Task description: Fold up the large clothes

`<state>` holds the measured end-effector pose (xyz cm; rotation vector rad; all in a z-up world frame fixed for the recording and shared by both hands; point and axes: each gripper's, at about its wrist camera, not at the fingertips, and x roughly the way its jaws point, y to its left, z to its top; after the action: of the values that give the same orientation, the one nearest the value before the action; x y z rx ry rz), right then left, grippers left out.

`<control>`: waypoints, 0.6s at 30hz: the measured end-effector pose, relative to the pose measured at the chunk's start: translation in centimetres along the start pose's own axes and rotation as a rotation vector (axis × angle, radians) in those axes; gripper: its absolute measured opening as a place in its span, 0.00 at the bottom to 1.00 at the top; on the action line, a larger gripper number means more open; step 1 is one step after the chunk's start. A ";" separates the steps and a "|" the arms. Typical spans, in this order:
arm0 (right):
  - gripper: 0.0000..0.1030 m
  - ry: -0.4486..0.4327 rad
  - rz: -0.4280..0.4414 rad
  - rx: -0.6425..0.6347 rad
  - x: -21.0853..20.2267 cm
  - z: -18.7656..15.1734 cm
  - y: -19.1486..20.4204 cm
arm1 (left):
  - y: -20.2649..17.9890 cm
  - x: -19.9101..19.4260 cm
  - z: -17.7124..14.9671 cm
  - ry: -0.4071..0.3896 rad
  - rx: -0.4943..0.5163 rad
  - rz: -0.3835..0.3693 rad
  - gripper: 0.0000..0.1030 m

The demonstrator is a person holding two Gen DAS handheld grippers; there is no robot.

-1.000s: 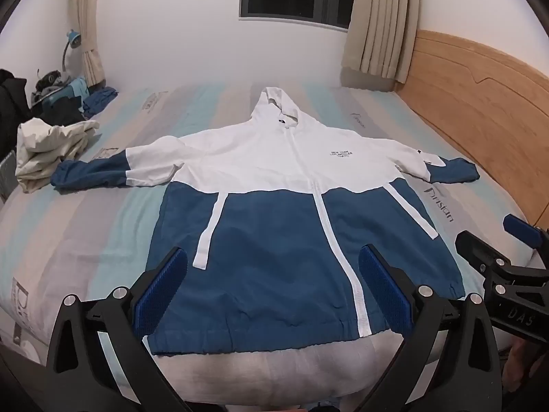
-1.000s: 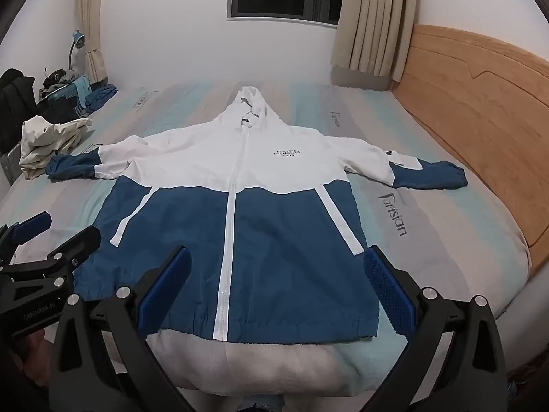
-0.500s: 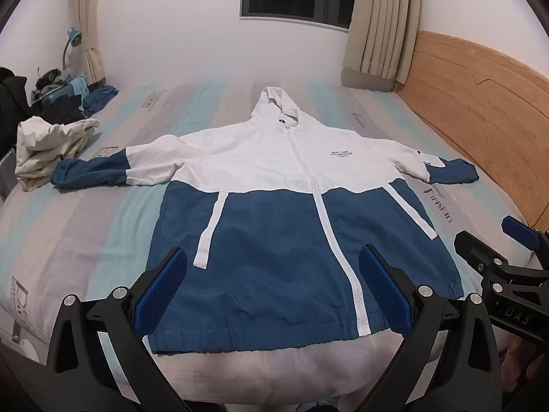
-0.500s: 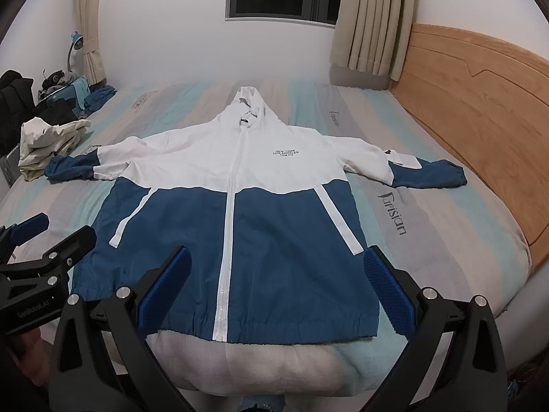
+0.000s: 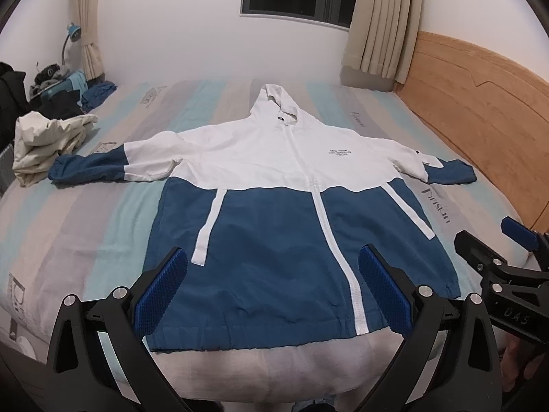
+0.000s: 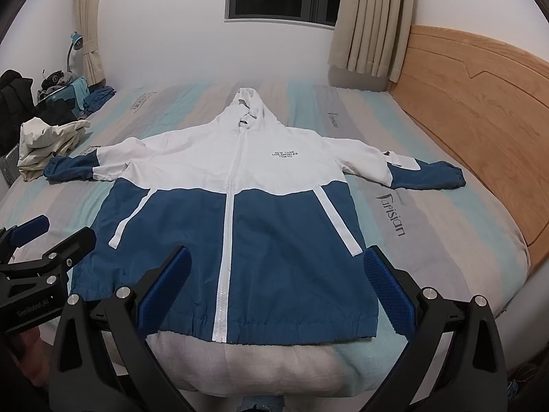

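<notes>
Left gripper (image 5: 272, 290) and right gripper (image 6: 278, 286) both spread apart, empty, jacket (image 5: 288, 213) flat just beyond them

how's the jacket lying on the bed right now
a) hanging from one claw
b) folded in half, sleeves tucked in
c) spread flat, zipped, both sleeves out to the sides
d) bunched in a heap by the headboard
c: the jacket lies flat on the bed with its white zip closed down the front and both sleeves stretched sideways; the left claw and right claw are open, holding nothing.
</notes>
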<state>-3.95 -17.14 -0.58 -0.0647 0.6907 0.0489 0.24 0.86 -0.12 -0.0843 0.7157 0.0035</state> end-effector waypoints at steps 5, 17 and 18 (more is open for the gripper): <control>0.93 0.000 0.002 0.000 -0.1 0.0 0.0 | 0.1 0.0 -0.1 -0.003 -0.001 0.006 0.94; 0.93 -0.003 0.001 -0.007 -0.3 -0.1 0.4 | 0.2 -0.1 -0.2 0.003 0.003 0.009 0.94; 0.93 -0.003 0.001 -0.006 -0.4 -0.1 0.4 | 0.2 0.0 -0.2 0.005 0.003 0.010 0.94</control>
<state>-4.30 -16.78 -0.41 -0.0704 0.6879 0.0521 0.04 1.08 -0.30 -0.0779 0.7212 0.0116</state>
